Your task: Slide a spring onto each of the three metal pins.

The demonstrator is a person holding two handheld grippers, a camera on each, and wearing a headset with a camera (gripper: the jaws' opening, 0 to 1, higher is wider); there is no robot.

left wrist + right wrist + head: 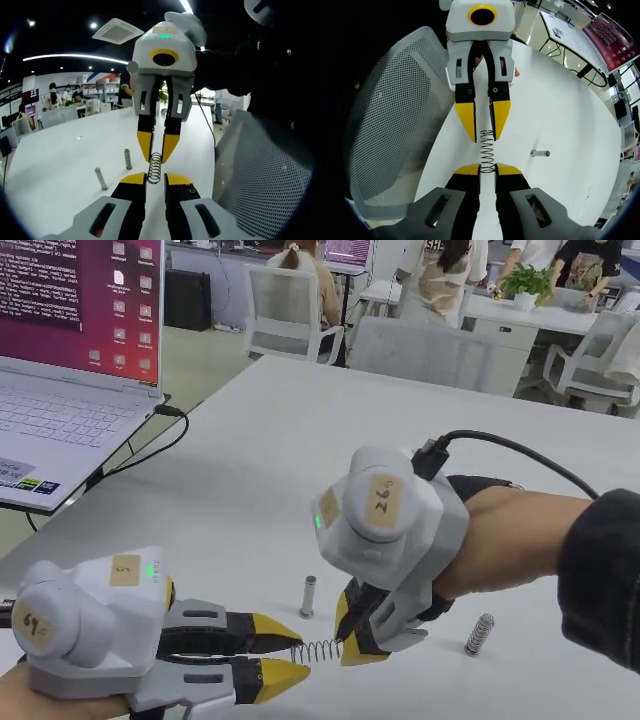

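**Head view:** Over a white bench [260, 460], the left gripper [303, 651], coming in from 8 o'clock, and the right gripper [350, 635], reaching down from 3 o'clock, meet tip to tip. A spring [318, 649] hangs level in the air between them. A bare metal pin [308, 596] stands upright on the bench at 12 o'clock of the spring, near it but apart. A second spring [480, 634] sits on the bench at 3 o'clock of the right gripper. An open laptop [70, 390] rests at 10 o'clock.

**Left gripper view:** This gripper's yellow-tipped jaws stand narrowly parted around the near end of the spring. Whether they pinch it cannot be told. The right gripper comes down from 12 o'clock onto the far end. The second spring shows at 9 o'clock of the held one, and the pin lies further out toward 8 o'clock.

**Right gripper view:** The jaws are drawn in close on the spring's near end and grip it. The left gripper's tips flank the far end at 12 o'clock. The pin shows at 3 o'clock of the spring, apart from it. A mesh chair back [395, 110] curves along 9 o'clock.
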